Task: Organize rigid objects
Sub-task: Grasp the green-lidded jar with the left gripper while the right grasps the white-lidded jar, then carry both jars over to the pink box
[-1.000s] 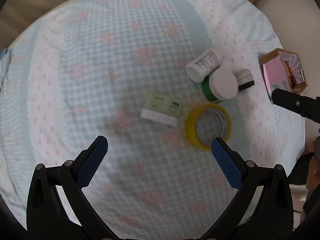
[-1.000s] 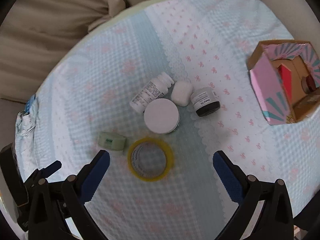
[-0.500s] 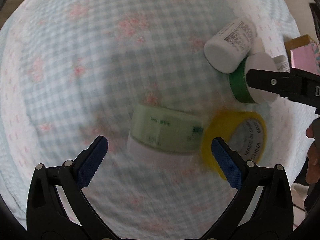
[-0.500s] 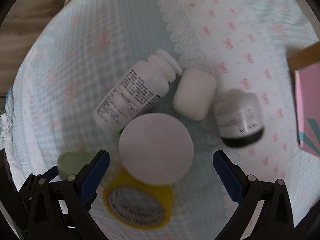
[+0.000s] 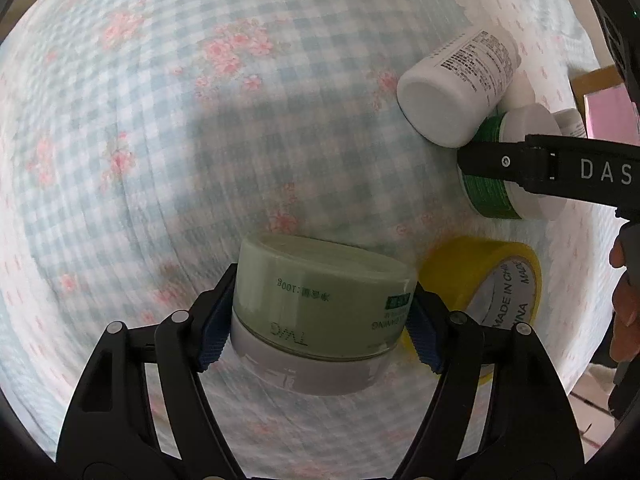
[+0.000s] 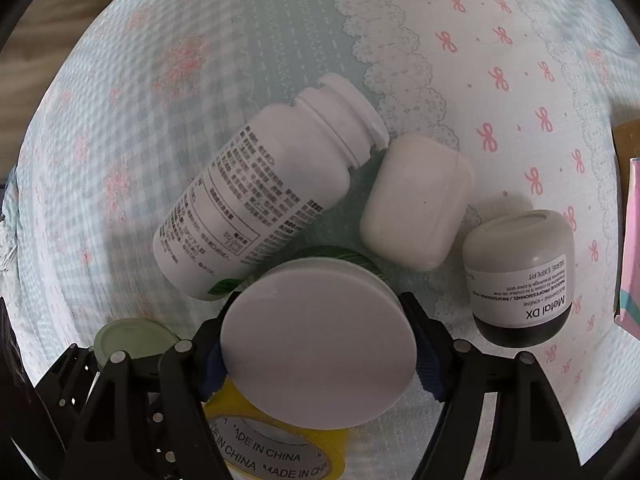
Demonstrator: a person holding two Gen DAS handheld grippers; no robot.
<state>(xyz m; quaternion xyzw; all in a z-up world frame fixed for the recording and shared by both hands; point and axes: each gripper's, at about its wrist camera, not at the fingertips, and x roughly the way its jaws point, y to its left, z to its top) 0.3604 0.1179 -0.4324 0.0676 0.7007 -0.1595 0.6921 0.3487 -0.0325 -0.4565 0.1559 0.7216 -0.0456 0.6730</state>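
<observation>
A pale green jar (image 5: 320, 300) with a white lid lies on its side on the checked cloth. My left gripper (image 5: 320, 324) is closing on it, and both blue pads (image 5: 216, 332) touch its sides. To the right stands a green jar with a flat white lid (image 6: 320, 344). My right gripper (image 6: 320, 360) is closing around that lid, pads (image 6: 424, 360) against its rim. In the left wrist view one right finger (image 5: 520, 160) crosses this green jar (image 5: 492, 196).
A white pill bottle (image 6: 256, 208) lies against the green jar, beside a small white case (image 6: 416, 208) and a grey-and-black jar (image 6: 520, 280). A yellow tape roll (image 5: 500, 280) sits between the two held jars. A pink box (image 6: 632, 240) is at the right edge.
Both grippers came down onto the cluster. Their jaws went from wide open to closed, the left around the pale green jar and the right around the white-lidded green jar.
</observation>
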